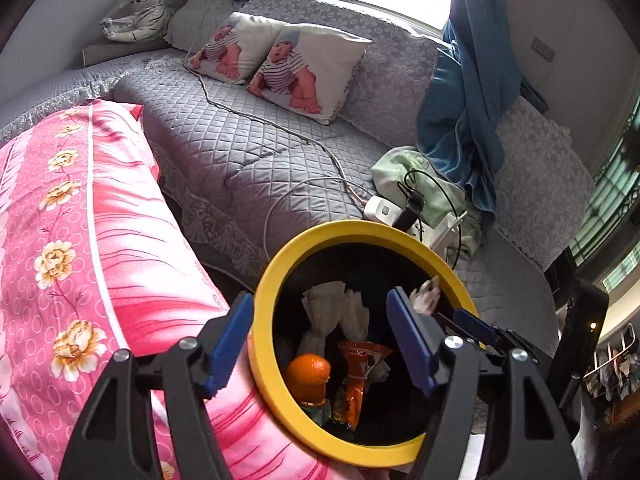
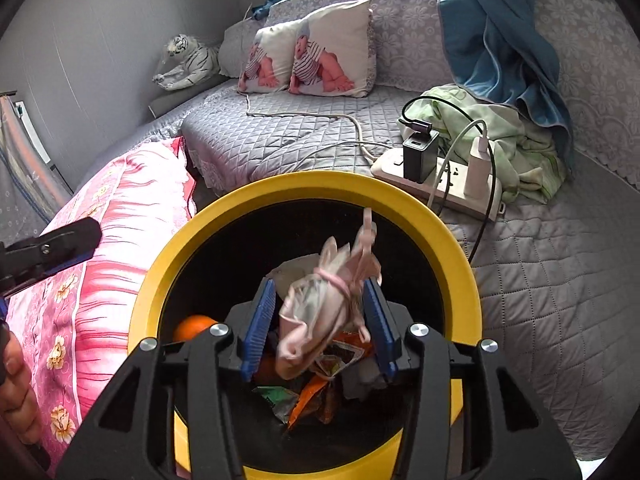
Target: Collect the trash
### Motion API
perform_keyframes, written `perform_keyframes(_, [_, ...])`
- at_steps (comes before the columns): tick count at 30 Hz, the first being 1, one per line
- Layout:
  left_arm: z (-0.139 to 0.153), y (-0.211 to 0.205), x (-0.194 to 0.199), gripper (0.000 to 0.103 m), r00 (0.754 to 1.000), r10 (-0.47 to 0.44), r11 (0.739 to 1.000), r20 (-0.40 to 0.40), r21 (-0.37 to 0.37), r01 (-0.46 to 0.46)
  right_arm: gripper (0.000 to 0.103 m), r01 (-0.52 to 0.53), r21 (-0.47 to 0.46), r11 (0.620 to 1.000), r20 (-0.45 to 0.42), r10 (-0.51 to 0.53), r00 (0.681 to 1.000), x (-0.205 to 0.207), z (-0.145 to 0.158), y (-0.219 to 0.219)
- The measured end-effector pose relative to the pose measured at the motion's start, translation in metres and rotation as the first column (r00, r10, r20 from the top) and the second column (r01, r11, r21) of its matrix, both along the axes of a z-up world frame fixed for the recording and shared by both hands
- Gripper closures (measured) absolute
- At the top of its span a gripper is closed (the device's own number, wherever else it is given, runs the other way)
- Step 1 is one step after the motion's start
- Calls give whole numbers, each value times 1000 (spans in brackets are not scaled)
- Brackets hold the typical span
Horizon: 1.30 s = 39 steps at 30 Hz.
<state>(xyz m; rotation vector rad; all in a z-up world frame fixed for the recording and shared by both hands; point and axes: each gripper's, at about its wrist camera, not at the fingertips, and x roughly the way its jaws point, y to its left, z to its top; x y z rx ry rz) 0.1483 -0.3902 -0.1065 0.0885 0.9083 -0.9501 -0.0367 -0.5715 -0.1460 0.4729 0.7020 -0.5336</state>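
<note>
A bin with a yellow rim (image 1: 352, 227) (image 2: 320, 183) and a black inside stands against the grey bed. In it lie an orange (image 1: 309, 372) (image 2: 191, 326), an orange snack wrapper (image 1: 357, 376), crumpled tissue (image 1: 336, 312) and more wrappers (image 2: 316, 396). My left gripper (image 1: 320, 332) is open and empty, one finger outside the rim's left side, the other over the opening. My right gripper (image 2: 320, 316) is over the bin. A tied pink plastic bag (image 2: 320, 304) (image 1: 426, 294) hangs loosely between its blue pads (image 2: 260, 320), with a small gap on the left.
A pink floral quilt (image 1: 80, 260) (image 2: 120, 220) lies left of the bin. Behind it on the bed sit a white power strip (image 2: 444, 188) with chargers and cables, and a green cloth (image 2: 500, 132). Two printed pillows (image 1: 280, 64) and a blue curtain (image 1: 468, 100) are farther back.
</note>
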Motion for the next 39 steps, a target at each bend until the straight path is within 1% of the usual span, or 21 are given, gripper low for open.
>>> perform_keyframes(2, [10,14,5,31,999,41,999,5,-13,-41,54,9,1,1000,3,-9,1000,-1,2,0])
perform_keyframes(5, [29,44,9,31,995,93,995,39,-39,-92,54,24,-33,999,1,-24,1000,0,11,6])
perform_keyframes(8, [53,83,11,31,984,163,984,75,-84,-157,54,-11,-68,998,33,13,999,6,29,22])
perform_keyframes(10, [69,114,10,31,969,220,972,113,-113,-208,54,-46,-98,994,60,52,997,10,44,39])
perform_keyframes(12, [85,147,6,31,942,291,953,168,-139,-270,54,-89,-116,989,96,101,990,16,59,58])
perform_keyframes(16, [110,214,-3,31,869,427,902,248,-187,-390,54,-191,-154,969,159,216,963,27,90,103])
perform_keyframes(19, [123,262,-15,31,808,503,864,308,-205,-460,54,-285,-171,943,199,317,927,35,109,141])
perform_keyframes(22, [132,303,-31,31,732,566,823,379,-209,-528,54,-368,-210,906,222,411,884,43,128,184])
perform_keyframes(24, [136,329,-43,31,691,599,797,405,-214,-565,54,-419,-226,880,231,466,854,48,138,211])
perform_keyframes(27, [140,358,-59,31,658,623,774,424,-210,-597,54,-477,-254,841,239,532,812,51,149,246])
perform_keyframes(29, [141,373,-71,31,631,636,758,445,-208,-618,54,-501,-277,820,242,564,789,50,156,267])
perform_keyframes(31, [142,385,-83,31,611,651,743,450,-209,-636,54,-520,-303,798,242,592,768,47,162,285])
perform_keyframes(35, [141,406,-103,31,601,673,725,431,-222,-652,54,-558,-325,764,234,636,735,43,166,312])
perform_keyframes(37, [140,412,-113,31,587,679,716,441,-223,-661,54,-567,-326,756,229,646,728,40,164,321])
perform_keyframes(39, [137,416,-121,31,580,685,709,441,-223,-669,54,-572,-327,752,226,650,725,37,163,327])
